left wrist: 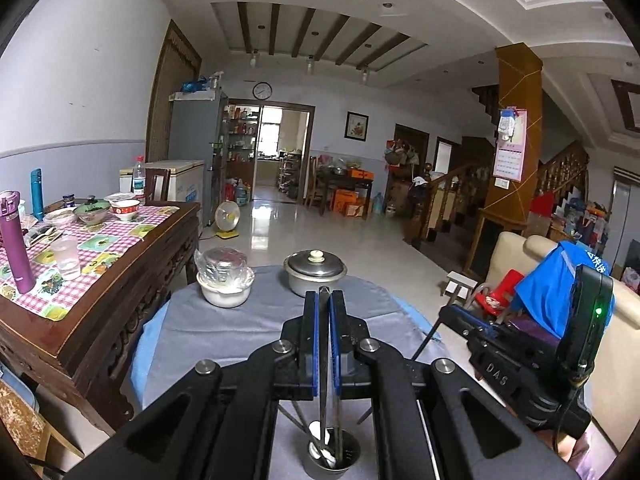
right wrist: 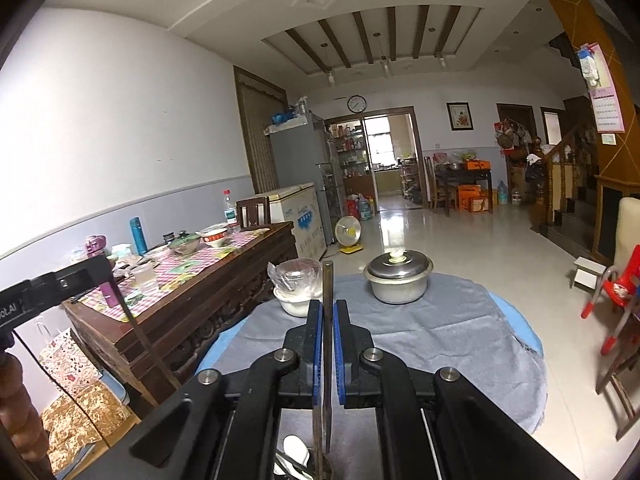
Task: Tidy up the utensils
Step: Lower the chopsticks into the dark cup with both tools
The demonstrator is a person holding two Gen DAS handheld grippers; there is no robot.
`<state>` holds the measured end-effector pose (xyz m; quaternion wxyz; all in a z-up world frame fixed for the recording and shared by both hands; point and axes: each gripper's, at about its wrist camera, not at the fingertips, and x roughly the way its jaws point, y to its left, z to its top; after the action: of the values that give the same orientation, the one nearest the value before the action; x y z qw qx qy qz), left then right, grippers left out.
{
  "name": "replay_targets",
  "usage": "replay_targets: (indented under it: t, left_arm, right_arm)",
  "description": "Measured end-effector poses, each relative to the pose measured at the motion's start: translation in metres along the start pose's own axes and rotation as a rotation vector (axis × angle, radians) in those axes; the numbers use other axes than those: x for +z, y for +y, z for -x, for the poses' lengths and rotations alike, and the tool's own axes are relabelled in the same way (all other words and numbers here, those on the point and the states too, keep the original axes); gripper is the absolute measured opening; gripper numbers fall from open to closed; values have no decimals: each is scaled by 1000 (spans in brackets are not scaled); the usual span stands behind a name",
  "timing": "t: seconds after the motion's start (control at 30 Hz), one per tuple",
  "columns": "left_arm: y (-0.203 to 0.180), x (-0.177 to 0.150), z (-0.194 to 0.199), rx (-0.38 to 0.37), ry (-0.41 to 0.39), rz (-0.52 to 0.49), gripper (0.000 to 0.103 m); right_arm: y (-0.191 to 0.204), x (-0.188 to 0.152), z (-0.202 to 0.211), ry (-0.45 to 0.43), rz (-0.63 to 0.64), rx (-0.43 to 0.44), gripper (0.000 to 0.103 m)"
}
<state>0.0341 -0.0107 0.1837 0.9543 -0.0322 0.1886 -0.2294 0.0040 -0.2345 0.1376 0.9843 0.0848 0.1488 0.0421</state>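
Clamping chopsticks [left wrist: 323, 320], both grippers [right wrist: 328, 312] closed.

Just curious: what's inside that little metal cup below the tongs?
In the metal cup stand white spoons and the lower ends of dark chopsticks gripped by the left tongs. The tongs' frame hides part of the cup, so a full count isn't possible.

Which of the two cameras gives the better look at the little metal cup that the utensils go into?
The left wrist view: the small round metal cup shows its whole rim, with white spoons inside, below the shut left gripper. The right wrist view shows only a sliver of it at the bottom edge.
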Motion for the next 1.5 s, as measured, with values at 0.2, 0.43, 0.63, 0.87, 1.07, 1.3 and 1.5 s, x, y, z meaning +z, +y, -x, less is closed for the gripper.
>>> replay_targets:
  t: [0.2,0.43,0.63,0.87,1.07,1.3,1.5]
  left_arm:
    - [-6,-3,-3,-25,10,14,5]
    - [-9,-8,-11,-27,30,26,5]
    - [-10,-16,-20,-14,54,32,5]
    - [-8,-26,-30,10,74,47,5]
    - [-8,-33,-35,43,71,52,5]
    - [-7,-48,-43,74,75,60,5]
    - [-7,-60,-49,78,79,61,5]
  right_arm:
    - [5,-4,0,9,6,11,6]
    - [10,-13,-3,37,9,23,6]
    - [11,-18,-7,52,9,28,6]
    - [12,-24,-12,76,9,28,6]
    - [14,-34,-18,107,10,27,6]
    - [16,-43,-22,127,22,8,6]
    - [14,-49,-24,144,19,0,6]
